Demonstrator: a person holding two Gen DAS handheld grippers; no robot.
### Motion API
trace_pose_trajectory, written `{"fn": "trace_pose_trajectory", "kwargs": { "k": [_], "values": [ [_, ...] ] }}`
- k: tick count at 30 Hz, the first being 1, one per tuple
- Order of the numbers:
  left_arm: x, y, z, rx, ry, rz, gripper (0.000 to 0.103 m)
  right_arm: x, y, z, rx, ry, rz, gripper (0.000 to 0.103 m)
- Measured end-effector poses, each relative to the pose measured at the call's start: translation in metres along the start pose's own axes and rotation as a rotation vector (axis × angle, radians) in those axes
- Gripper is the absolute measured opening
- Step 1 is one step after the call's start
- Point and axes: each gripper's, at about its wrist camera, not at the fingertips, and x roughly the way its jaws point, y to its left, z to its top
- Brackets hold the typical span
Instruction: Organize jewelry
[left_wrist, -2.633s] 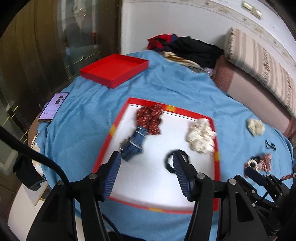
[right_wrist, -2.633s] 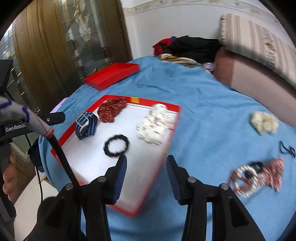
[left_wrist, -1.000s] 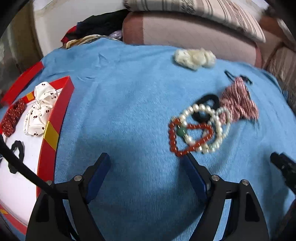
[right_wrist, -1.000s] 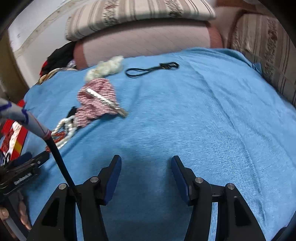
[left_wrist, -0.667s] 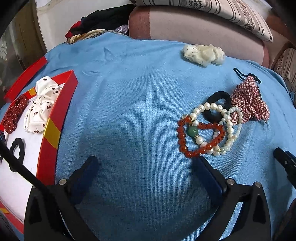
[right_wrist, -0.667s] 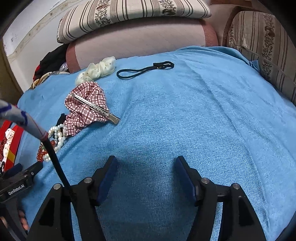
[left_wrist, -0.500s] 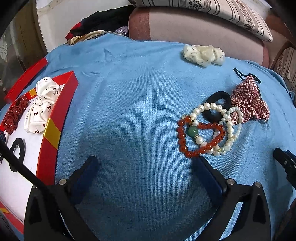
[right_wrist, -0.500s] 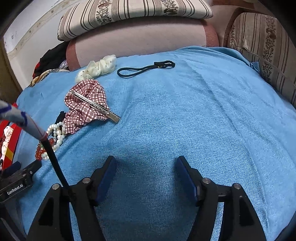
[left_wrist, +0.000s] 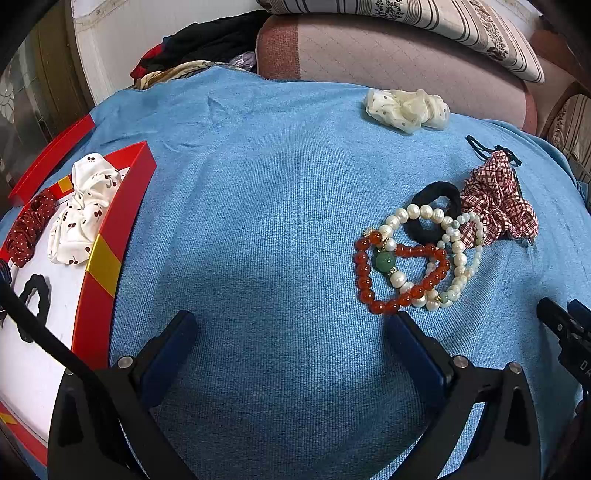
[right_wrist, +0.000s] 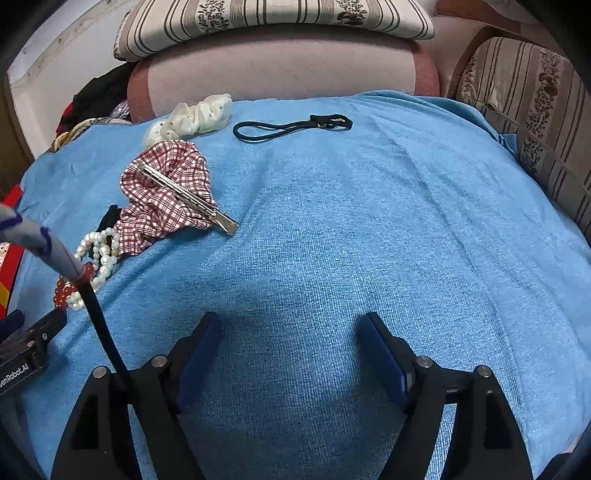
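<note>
On the blue cloth lies a pile of jewelry: a red bead bracelet (left_wrist: 400, 275), pearl bracelets (left_wrist: 458, 254), a black hair tie (left_wrist: 436, 206) and a red plaid scrunchie (left_wrist: 496, 201). My left gripper (left_wrist: 291, 332) is open and empty, its right finger just in front of the red bracelet. A red-rimmed white tray (left_wrist: 110, 236) at the left holds a white cherry-print bow (left_wrist: 83, 210), a red dotted scrunchie (left_wrist: 27, 227) and a black scrunchie (left_wrist: 35, 295). My right gripper (right_wrist: 291, 332) is open and empty over bare cloth; the plaid scrunchie (right_wrist: 166, 192) with a metal clip (right_wrist: 188, 197) lies to its far left.
A cream scrunchie (left_wrist: 406, 105) and a thin black elastic cord (right_wrist: 291, 127) lie near the cloth's far edge. Behind it are a pink cushion (left_wrist: 388, 48) and striped pillows (right_wrist: 273, 16). A second red tray's edge (left_wrist: 51, 158) and a heap of clothes (left_wrist: 207, 40) are at far left.
Both grippers swung right from over the tray to the loose pile. In the last second the left gripper opened wider and settled beside the bracelets; the right barely moved.
</note>
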Motion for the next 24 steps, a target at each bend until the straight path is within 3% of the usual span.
{"fn": "trace_pose_trajectory", "kwargs": {
  "k": [24],
  "values": [
    [0.0,-0.0006,-0.0002,0.0,0.001,0.001,0.103,0.0025,-0.0008,-0.0002,0.016,0.005,-0.022,0.088]
  ]
}}
